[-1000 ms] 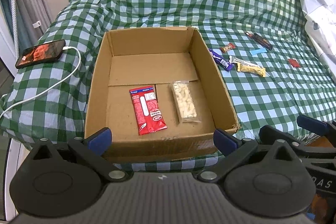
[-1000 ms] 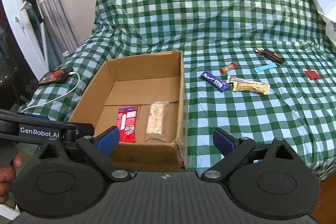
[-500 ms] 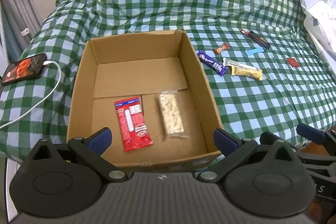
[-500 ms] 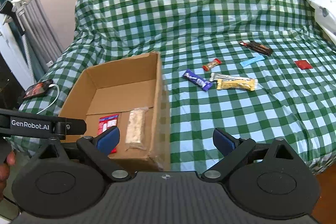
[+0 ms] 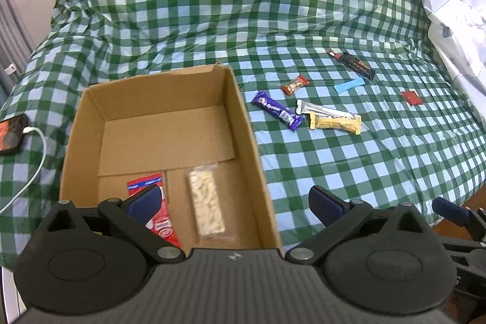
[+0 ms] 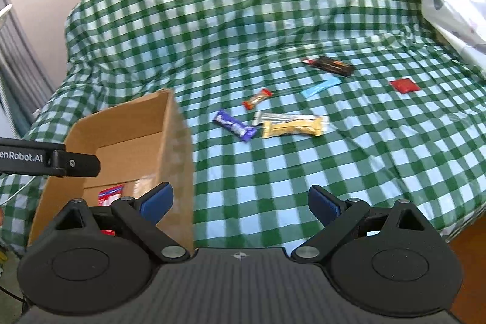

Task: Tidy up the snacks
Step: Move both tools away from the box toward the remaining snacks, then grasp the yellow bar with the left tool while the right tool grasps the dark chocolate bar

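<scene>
An open cardboard box (image 5: 243,123) (image 6: 179,141) sits on the green checked bed. Inside lie a red packet (image 5: 162,220) and a pale nut bar (image 5: 206,202). To its right on the cover lie a purple bar (image 5: 278,110) (image 6: 234,125), a silver bar (image 5: 322,110), a yellow bar (image 5: 335,122) (image 6: 293,126), a small orange candy (image 5: 294,84) (image 6: 257,99), a blue strip (image 5: 348,85) (image 6: 320,87), a dark bar (image 5: 354,64) (image 6: 332,66) and a red sachet (image 5: 412,97) (image 6: 405,85). My left gripper (image 5: 235,201) is open over the box's near edge. My right gripper (image 6: 240,201) is open above the bed, short of the snacks.
A phone (image 5: 10,134) on a white cable (image 5: 36,166) lies left of the box. A pale bedsheet (image 5: 449,5) is bunched at the right. The bed's near edge and wooden floor (image 6: 467,236) show at lower right.
Both grippers have moved forward and to the right, so the box has slid left in both views and the loose snacks look nearer. Both stay open and empty.
</scene>
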The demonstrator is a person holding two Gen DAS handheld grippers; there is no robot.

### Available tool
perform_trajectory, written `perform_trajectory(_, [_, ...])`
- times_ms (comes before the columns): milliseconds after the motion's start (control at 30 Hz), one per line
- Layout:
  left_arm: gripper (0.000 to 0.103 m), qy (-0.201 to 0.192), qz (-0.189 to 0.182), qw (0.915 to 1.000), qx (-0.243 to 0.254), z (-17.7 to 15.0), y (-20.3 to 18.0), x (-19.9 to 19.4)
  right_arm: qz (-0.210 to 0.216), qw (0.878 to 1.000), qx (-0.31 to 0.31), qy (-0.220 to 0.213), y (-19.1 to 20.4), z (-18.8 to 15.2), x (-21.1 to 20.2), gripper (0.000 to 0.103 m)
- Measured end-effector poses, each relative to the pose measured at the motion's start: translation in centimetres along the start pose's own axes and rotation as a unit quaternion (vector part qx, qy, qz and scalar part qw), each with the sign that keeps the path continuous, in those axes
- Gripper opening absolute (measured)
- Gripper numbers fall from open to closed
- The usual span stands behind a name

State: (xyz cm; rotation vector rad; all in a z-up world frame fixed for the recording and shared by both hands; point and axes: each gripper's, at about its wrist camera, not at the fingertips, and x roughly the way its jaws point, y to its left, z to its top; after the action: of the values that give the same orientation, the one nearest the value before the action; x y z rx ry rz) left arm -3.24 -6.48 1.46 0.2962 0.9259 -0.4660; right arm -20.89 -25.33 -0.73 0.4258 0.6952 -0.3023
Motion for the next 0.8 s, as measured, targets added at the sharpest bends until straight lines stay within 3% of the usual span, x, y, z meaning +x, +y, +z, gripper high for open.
perform_trajectory(400, [0.103, 0.000, -0.004, 0.9997, 0.023, 6.2, -4.8, 5.1, -0.044, 0.997, 0.056, -0.018, -7.1, 2.4, 2.3, 0.096])
perform_trajectory(567, [0.103, 0.016, -0.004, 0.9995, 0.025, 9.3, -7.1, 9.7, -0.061, 0.995, 0.077, -0.024, -10.5, 3.4, 4.4, 0.096])
perform_trajectory(700, [0.103, 0.041, -0.002, 0.9992, 0.000, 11.4, -8.2, 14.5, -0.062, 0.996, 0.066, -0.024, -12.5, 4.6, 7.1, 0.097])
perform_trajectory(800, [0.103, 0.045, 0.020, 0.9987, -0.012, 12.7, -9.4, 18.2, -0.057, 0.997, 0.049, -0.022, -13.7, 5.7, 10.1, 0.098])
